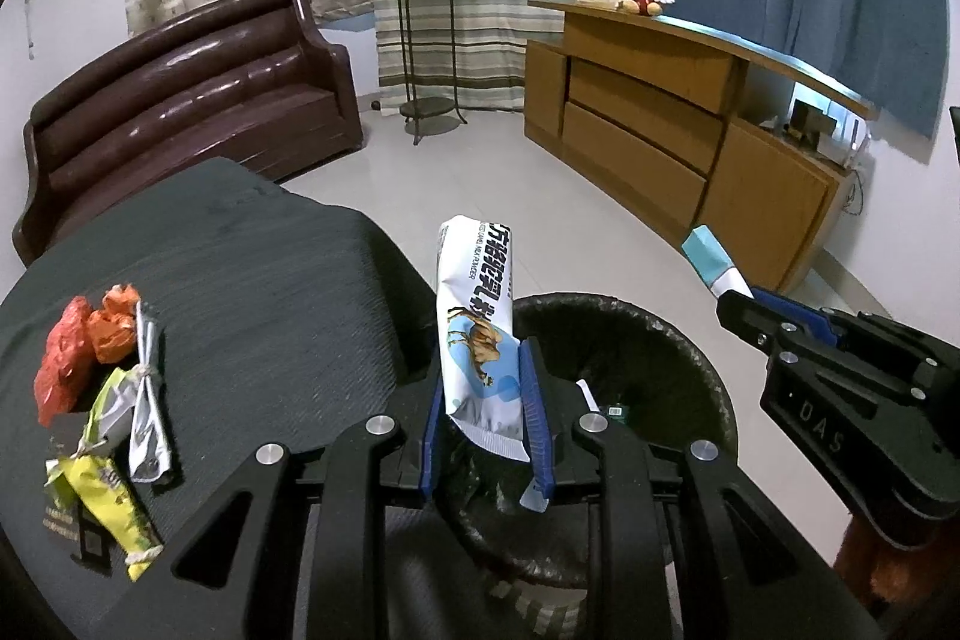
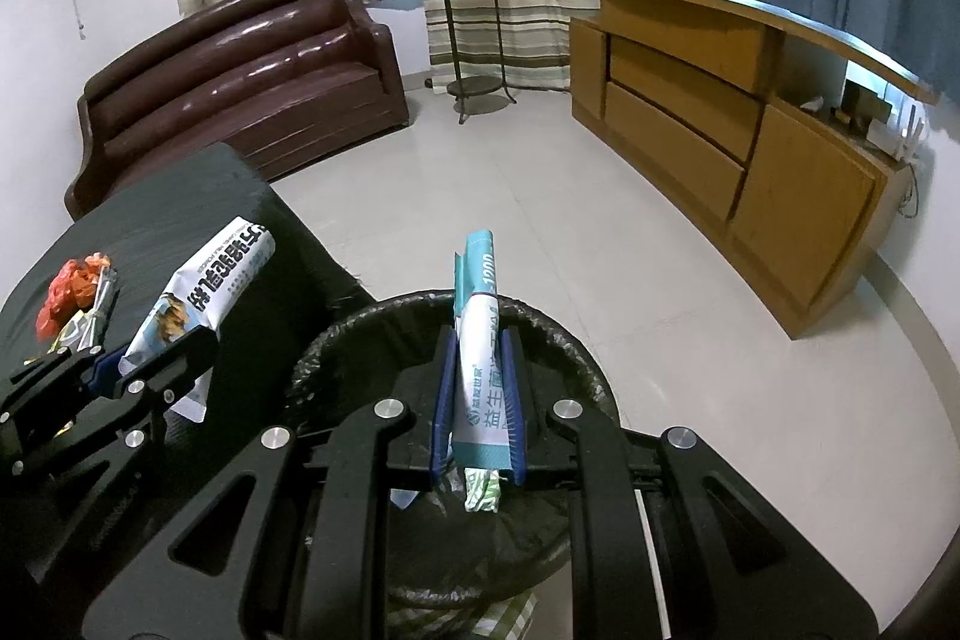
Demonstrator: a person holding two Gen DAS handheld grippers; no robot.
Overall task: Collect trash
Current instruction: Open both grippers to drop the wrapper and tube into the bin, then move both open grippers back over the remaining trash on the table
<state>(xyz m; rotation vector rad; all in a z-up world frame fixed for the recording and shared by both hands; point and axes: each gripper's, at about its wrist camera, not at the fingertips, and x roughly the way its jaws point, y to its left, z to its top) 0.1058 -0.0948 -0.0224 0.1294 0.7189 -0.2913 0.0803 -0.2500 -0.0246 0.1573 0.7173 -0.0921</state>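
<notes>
My left gripper [image 1: 483, 400] is shut on a white milk-powder packet [image 1: 474, 316] with a camel picture, held upright over the left rim of the black-lined trash bin [image 1: 690, 358]. My right gripper [image 2: 480, 400] is shut on a teal and white packet [image 2: 477, 352], held upright over the bin [image 2: 564, 334]. The right gripper also shows in the left wrist view [image 1: 738, 307], and the left gripper in the right wrist view [image 2: 162, 358]. Several wrappers lie on the dark table [image 1: 240, 268]: an orange one [image 1: 90, 334], a silver one [image 1: 147, 418], a yellow one [image 1: 108, 502].
A brown sofa [image 1: 192, 100] stands behind the table. A plant stand [image 1: 426, 40] is by the curtains. A wooden cabinet [image 1: 690, 130] runs along the right wall. Some trash lies inside the bin [image 2: 480, 490]. Pale tiled floor [image 2: 600, 232] surrounds the bin.
</notes>
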